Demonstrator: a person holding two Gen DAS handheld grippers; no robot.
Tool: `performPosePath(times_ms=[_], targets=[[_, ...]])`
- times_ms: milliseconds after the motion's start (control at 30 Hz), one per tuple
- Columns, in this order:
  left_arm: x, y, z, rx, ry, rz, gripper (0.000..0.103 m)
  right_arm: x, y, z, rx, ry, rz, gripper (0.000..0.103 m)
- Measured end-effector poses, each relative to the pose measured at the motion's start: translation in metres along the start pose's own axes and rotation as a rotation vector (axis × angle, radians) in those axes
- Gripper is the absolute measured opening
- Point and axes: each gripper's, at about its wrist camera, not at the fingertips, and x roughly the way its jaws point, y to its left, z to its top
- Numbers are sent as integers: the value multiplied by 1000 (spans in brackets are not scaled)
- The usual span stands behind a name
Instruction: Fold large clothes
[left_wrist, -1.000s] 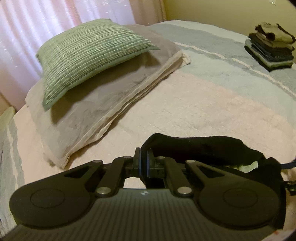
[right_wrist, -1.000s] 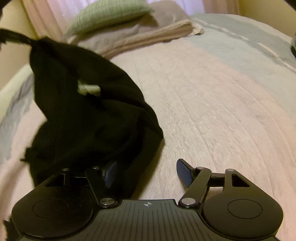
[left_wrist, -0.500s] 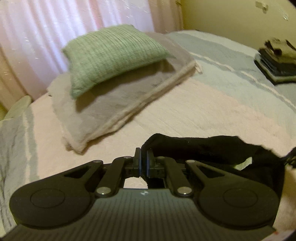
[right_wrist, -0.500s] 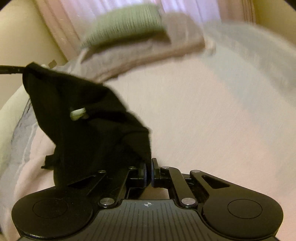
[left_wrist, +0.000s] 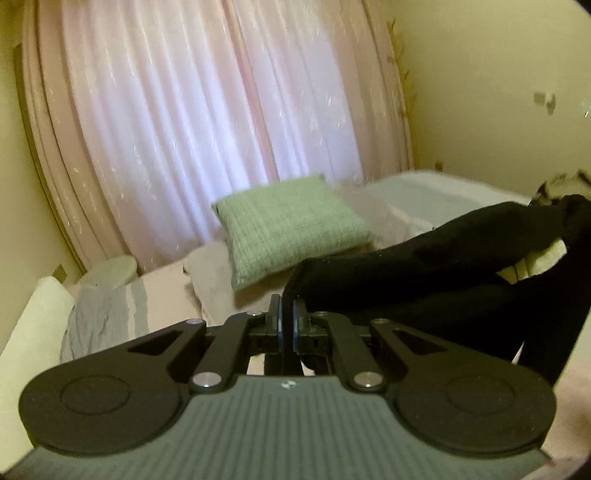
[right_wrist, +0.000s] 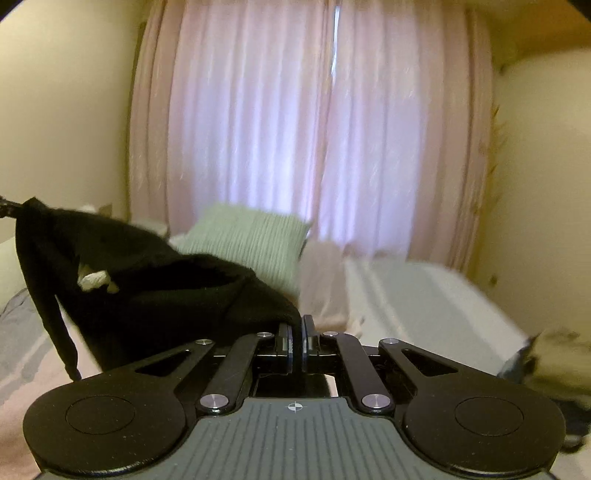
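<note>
You are in a home bedroom. A bed with a striped pink and grey cover fills the lower part of both views, a green pillow lying on folded bedding near its head. Pink curtains hang full height over a lit window, and the walls are pale yellow.

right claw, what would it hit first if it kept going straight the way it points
Probably the beige folded blanket beside the green ribbed pillow, with the pink curtain behind; depth is unclear. The black garment it grips hangs leftward.
</note>
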Motion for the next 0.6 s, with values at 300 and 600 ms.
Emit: performPosePath(times_ms=[300, 600], targets=[[-135, -2, 15, -41, -159, -61, 3, -159, 19, 64, -125, -176, -112, 0], [-94, -10, 76, -82, -148, -102, 4, -65, -47, 91, -172, -110, -80, 0]])
